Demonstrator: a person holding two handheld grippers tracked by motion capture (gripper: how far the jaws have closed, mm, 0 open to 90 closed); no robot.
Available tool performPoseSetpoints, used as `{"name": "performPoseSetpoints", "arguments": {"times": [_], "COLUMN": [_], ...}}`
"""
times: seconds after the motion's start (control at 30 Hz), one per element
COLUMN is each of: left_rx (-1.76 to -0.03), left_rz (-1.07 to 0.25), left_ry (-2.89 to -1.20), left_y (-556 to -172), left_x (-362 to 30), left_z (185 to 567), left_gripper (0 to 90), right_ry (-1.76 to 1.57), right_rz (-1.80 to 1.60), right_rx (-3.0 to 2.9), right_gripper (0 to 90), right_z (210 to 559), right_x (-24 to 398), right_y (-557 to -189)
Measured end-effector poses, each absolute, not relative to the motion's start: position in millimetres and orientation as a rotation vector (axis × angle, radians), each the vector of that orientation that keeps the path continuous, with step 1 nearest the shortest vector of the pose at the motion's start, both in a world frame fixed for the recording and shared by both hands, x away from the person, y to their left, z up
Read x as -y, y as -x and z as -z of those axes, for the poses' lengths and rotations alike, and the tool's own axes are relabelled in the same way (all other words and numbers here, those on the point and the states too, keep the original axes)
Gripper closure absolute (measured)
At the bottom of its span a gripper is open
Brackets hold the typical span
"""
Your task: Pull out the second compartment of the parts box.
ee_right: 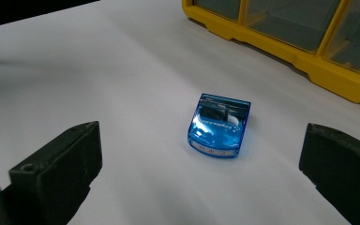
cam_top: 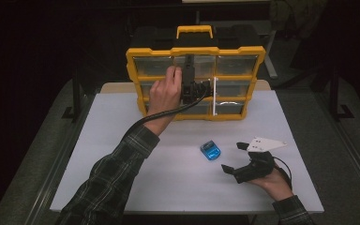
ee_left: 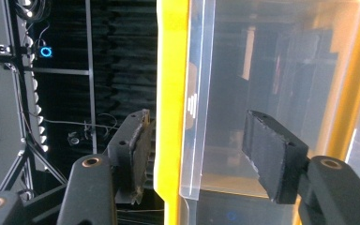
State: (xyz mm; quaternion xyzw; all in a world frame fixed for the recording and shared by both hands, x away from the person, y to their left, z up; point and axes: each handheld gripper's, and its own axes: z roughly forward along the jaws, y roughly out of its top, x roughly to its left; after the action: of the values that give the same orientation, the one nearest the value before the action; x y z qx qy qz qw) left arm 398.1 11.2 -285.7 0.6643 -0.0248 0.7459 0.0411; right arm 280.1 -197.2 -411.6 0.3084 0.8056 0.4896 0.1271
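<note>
Left gripper (cam_top: 191,70) raised at the yellow-framed organiser case with clear plastic drawers (cam_top: 234,112), jaws half-closed astride a clear drawer's front lip (ee_left: 194,108), pads not pressing, right gripper (cam_top: 230,157) jaws wide, resting near small translucent blue plastic box (cam_top: 210,150) on white table (cam_top: 122,140).

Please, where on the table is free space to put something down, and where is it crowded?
Free: the white table left of the blue case, and the strip between it and the yellow organizer. Crowded: the near right corner, where the right claw rests, and the organizer's front, where the left claw works.
</note>
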Motion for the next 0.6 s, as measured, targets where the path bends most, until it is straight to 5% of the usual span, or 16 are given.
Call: {"name": "performPoseSetpoints", "arguments": {"times": [0.6], "left_rx": [0.067], "left_rz": [-2.294], "left_ry": [-2.060], "left_y": [-401.7], "left_x": [-7.0], "left_z": [283.5], "left_gripper": [59.9], "right_ry": [-0.895], "right_rz": [-1.428], "right_rx": [-2.341], "right_gripper": [0.0], "right_z": [411.3], "right_x": [197.7], "right_y": [-279.9]}}
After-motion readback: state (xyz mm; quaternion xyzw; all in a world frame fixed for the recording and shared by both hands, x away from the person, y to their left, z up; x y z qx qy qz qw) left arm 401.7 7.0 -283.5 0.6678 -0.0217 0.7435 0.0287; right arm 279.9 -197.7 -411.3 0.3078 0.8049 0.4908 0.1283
